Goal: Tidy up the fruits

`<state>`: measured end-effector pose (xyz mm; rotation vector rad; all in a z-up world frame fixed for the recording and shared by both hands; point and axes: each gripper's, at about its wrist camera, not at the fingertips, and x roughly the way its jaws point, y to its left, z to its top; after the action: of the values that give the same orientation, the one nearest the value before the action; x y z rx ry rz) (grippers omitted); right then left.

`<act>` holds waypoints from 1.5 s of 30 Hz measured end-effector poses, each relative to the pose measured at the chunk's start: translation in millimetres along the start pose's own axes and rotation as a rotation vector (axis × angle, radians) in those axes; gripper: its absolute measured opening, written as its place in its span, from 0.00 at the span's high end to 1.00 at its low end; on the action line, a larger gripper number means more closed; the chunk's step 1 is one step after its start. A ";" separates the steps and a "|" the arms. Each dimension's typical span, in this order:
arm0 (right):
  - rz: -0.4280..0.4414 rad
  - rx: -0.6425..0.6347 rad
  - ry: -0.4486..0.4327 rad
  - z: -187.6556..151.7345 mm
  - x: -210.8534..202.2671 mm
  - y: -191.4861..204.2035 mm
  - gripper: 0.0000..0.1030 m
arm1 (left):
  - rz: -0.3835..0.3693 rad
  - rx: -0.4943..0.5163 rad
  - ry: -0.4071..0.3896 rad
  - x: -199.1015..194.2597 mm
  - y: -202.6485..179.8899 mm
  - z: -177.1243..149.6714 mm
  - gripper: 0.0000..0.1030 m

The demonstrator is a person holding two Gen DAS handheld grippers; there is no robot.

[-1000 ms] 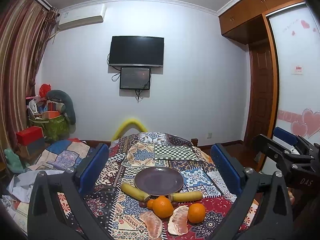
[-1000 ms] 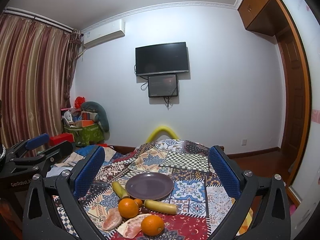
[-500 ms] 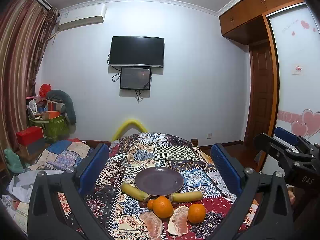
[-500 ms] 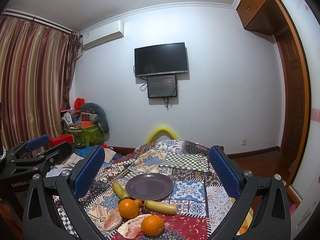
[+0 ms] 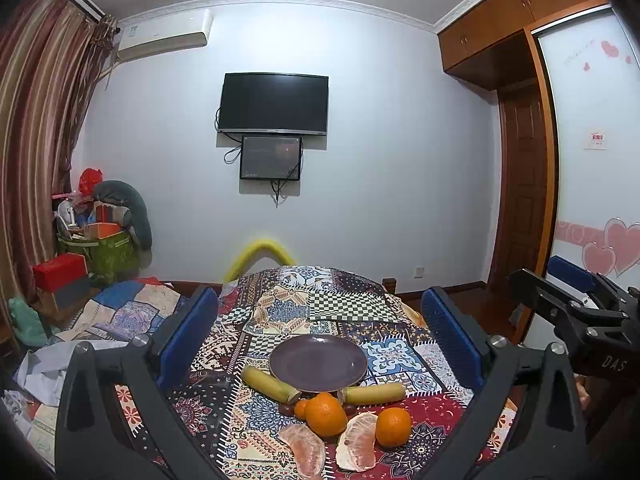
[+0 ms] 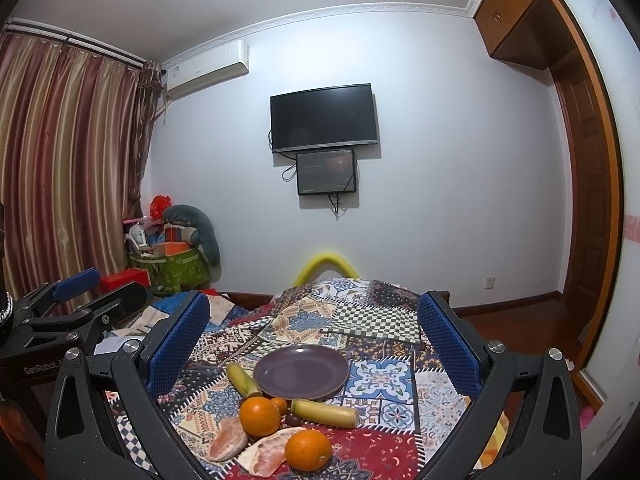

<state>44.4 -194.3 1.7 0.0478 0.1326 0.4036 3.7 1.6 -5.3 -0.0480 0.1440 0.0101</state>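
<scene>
- The left tool [image 5: 318,332] hangs above the near edge of the tabletop [image 5: 356,304], its blue-padded fingers [image 5: 188,330] spread wide with nothing between them.
- The right tool [image 6: 314,330] is likewise held above the fruit with its fingers [image 6: 448,344] fully apart and holding nothing; in the left view it shows at the far right edge [image 5: 576,308], also not gripping anything.
- The tabletop is covered by a patchwork cloth [image 6: 380,372] of many patterns.
- A dark purple plate [image 5: 318,362] sits near the middle of the cloth and carries no fruit.
- Two short sugarcane pieces lie at the plate's near rim: the left sugarcane piece [image 5: 270,382] angled along the left side, the right sugarcane piece [image 5: 374,393] lying almost level on the right.
- A large orange [image 5: 325,414] rests just in front of the plate, between the two cane pieces, with a small orange fruit [image 5: 301,407] touching its left side.
- A second orange [image 5: 393,426] sits to the right and a little nearer the camera.
- Two peeled pomelo segments lie nearest the edge: the left pomelo segment [image 5: 306,450] and the right pomelo segment [image 5: 358,442], one on either side below the large orange.
- Small dark fruits [image 6: 295,420] sit beside the large orange; their kind is unclear.
- A black television [image 5: 274,104] hangs on the far wall above a smaller screen [image 5: 271,157].
</scene>
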 end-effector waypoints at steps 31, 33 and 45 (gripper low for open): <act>0.027 -0.038 0.337 -72.5 57.8 -20.3 0.00 | -0.028 -0.012 0.358 89.6 26.8 -70.1 0.18; 0.016 -0.034 0.362 -78.2 63.7 -22.2 0.00 | -0.023 -0.005 0.393 97.8 28.5 -79.9 0.21; 0.043 -0.026 0.544 -117.1 98.1 -19.6 0.00 | -0.039 -0.011 0.627 137.3 42.1 -136.7 0.37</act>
<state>125.2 -171.3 -127.4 -0.0866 0.6639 0.4538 119.4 37.9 -162.1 -0.0635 0.7701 -0.0436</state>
